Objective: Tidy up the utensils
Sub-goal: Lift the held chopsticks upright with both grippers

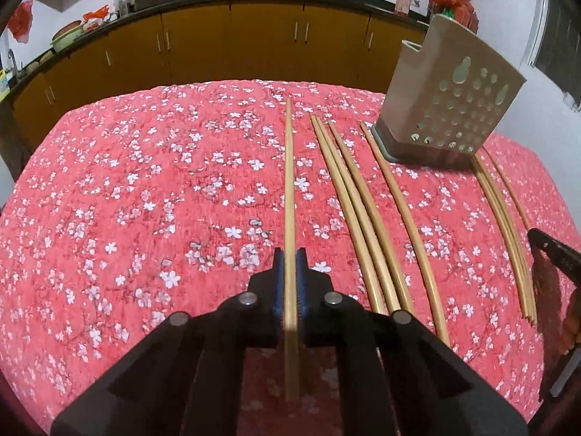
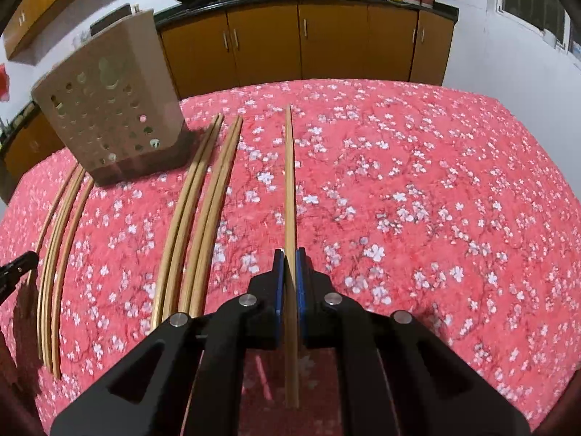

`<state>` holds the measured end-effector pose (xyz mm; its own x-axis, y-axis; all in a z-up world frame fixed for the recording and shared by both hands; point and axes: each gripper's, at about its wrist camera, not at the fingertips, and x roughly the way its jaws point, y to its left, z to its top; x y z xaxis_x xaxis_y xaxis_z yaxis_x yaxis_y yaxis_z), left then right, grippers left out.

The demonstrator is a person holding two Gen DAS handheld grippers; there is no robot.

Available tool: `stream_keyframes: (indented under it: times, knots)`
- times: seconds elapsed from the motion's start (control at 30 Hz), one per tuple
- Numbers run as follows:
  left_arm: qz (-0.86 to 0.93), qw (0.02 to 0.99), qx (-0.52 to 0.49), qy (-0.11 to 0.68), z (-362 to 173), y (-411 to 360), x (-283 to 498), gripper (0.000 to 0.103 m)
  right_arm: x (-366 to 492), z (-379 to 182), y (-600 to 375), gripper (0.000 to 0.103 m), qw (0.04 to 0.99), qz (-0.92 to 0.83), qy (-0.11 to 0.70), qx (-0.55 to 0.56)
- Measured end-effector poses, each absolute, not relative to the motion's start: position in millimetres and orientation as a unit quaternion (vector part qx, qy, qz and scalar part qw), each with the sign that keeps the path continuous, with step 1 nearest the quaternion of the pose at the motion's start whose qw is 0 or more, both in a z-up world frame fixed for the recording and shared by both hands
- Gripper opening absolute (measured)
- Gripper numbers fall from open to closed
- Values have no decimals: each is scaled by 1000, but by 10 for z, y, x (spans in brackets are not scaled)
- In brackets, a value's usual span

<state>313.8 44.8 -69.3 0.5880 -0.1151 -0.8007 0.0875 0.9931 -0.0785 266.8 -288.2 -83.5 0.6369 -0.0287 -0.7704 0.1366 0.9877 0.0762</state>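
Each gripper pinches one chopstick: the left gripper its chopstick, the right gripper its own, long axes pointing toward the table's far edge, where the perforated holder stands between both hands.

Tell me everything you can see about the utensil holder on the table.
The holder is a beige box, plastic by its look, on a darker grey base. Its facing wall is pierced with round holes and a few gourd-shaped cutouts. It stands upright on the floral cloth, chopsticks lying loose at either side of it. Nothing shows above its rim, and neither claw touches it.
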Motion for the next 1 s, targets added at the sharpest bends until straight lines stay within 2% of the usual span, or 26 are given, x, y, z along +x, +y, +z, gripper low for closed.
stream_keyframes:
  times: [0.3,0.7,1.0]
  knots:
    - [-65,892,-28,446,-670,517,2845,10,2513,-800,-2860,8,901,-32,427,65]
    - [-48,898,23,436,-690,387,2619,8,2375,-754,-2831,7,904,-28,422,59]
    - [-48,915,17,401,-267,507,2555,8,2106,-232,-2933,7,931,-26,359,54]
